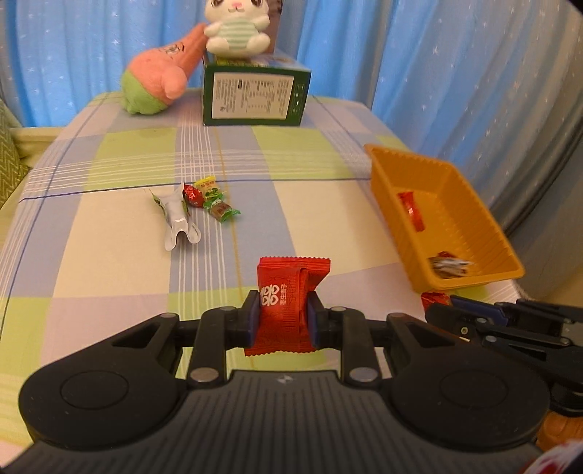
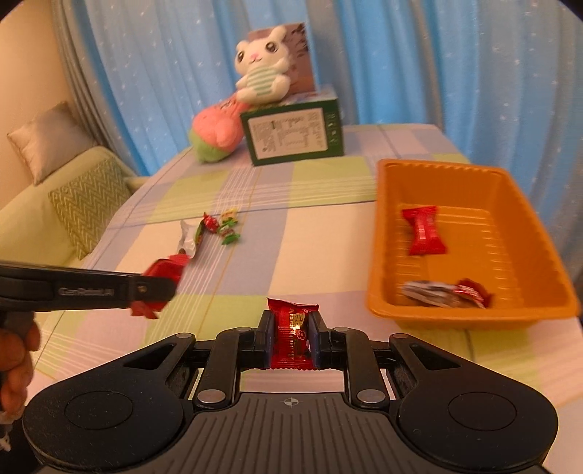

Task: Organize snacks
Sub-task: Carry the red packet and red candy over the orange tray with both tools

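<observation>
My left gripper (image 1: 283, 313) is shut on a red snack packet (image 1: 288, 295) above the checked tablecloth. It also shows at the left of the right wrist view (image 2: 156, 288), still holding the red packet (image 2: 165, 268). My right gripper (image 2: 292, 337) is shut on a small red candy (image 2: 292, 335). It appears at the right edge of the left wrist view (image 1: 442, 310). An orange tray (image 2: 379, 255) to the right holds a red wrapped candy (image 2: 422, 231) and two other wrapped snacks (image 2: 448, 291). Several loose candies (image 1: 204, 202) and a silver wrapper (image 1: 178, 226) lie mid-table.
A green box (image 1: 255, 93) stands at the far table edge with a white plush (image 1: 237, 29) on top and a pink plush (image 1: 160, 78) beside it. Blue curtains hang behind. A green sofa with cushions (image 2: 87, 204) is left of the table.
</observation>
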`<state>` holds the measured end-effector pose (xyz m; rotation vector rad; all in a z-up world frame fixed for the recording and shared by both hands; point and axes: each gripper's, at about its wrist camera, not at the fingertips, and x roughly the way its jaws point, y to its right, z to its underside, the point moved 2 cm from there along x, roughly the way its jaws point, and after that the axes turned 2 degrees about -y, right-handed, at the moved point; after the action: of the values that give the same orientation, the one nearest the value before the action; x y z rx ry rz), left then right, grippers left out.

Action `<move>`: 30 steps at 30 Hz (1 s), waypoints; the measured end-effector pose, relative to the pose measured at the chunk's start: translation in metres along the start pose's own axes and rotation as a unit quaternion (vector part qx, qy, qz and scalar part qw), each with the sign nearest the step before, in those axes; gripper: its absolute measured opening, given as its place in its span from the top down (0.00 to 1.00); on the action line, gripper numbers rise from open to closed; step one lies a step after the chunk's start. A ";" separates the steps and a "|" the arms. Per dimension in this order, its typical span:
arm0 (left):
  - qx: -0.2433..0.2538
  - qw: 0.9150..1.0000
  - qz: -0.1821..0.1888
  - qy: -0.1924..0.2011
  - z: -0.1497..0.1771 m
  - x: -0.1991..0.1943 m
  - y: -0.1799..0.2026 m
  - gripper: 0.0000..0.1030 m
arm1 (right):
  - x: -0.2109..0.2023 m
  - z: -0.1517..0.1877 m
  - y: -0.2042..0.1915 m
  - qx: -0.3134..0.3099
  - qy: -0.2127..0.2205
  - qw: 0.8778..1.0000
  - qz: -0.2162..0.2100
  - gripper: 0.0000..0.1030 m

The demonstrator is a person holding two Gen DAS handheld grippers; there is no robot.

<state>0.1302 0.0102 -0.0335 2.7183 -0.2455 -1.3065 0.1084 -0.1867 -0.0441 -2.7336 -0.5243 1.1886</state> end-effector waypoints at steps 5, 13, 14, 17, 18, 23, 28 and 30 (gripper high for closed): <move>-0.008 1.000 0.008 0.015 0.006 -0.025 0.016 0.78 | -0.029 0.005 0.012 0.012 0.015 1.000 0.015 0.81; -0.002 1.000 0.026 0.018 0.014 -0.036 0.043 0.78 | -0.057 0.006 0.031 0.029 0.035 0.998 0.036 0.81; 0.000 0.999 0.028 0.018 0.013 -0.036 0.045 0.78 | -0.059 0.006 0.033 0.030 0.037 0.998 0.039 0.81; 0.005 0.999 0.033 0.018 0.013 -0.036 0.055 0.78 | -0.064 0.004 0.040 0.036 0.042 0.998 0.043 0.81; 0.007 0.999 0.035 0.018 0.013 -0.035 0.058 0.78 | -0.066 0.004 0.042 0.038 0.043 0.997 0.045 0.81; 0.013 0.999 0.044 0.017 0.010 -0.032 0.070 0.78 | -0.071 0.002 0.053 0.046 0.047 0.997 0.051 0.81; 0.018 0.998 0.051 0.016 0.006 -0.028 0.082 0.78 | -0.074 0.001 0.063 0.054 0.049 0.996 0.058 0.81; 0.021 0.998 0.054 0.015 0.004 -0.025 0.087 0.78 | -0.075 0.001 0.067 0.058 0.050 0.995 0.060 0.81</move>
<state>0.1032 -0.0700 -0.0015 2.7145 -0.4146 -1.2442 0.0786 -0.2760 -0.0093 -2.7406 -0.2752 1.0636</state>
